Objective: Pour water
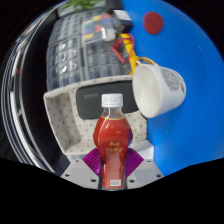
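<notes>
My gripper [112, 170] is clamped on the lower body of the bottle [111, 140], upright just left of the tilted white cup [160, 90]; mostly full so heavy-ish, smooth thin plastic, slippery, grip stays low and firm.

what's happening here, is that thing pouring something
A handheld tool has its two fingers closed on a small bottle of red liquid with a white cap. The cap looks still on and the bottle is upright, so no pouring yet. Just beyond it, up to the right, a white cup lies tipped with its opening toward the camera. A white container sits behind the bottle.
</notes>
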The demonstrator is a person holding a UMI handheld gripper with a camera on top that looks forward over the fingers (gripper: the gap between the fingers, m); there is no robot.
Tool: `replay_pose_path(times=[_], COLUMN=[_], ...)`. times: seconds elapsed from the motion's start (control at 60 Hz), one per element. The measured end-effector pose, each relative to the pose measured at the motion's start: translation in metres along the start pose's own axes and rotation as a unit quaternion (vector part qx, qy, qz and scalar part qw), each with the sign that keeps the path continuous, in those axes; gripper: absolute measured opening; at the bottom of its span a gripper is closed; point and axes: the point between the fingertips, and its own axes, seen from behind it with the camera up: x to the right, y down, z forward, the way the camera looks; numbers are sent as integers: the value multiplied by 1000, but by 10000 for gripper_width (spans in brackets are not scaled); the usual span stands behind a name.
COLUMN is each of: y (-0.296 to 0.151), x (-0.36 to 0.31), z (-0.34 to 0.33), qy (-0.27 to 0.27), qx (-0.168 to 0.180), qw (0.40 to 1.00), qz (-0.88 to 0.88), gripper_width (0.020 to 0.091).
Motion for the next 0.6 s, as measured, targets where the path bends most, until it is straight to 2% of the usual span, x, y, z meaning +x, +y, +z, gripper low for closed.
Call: replay_pose_path(times=[0.1,0.283,0.483,0.6], y=[-10,-12,-7,-11], x=[-4,6,11,-4], z=[4,9,7,0], qy=[-23,-12,12,27], qx=[15,15,0,-4], qw=[996,992,997,998], qz=[86,128,73,-55], gripper_width=[274,275,275,274])
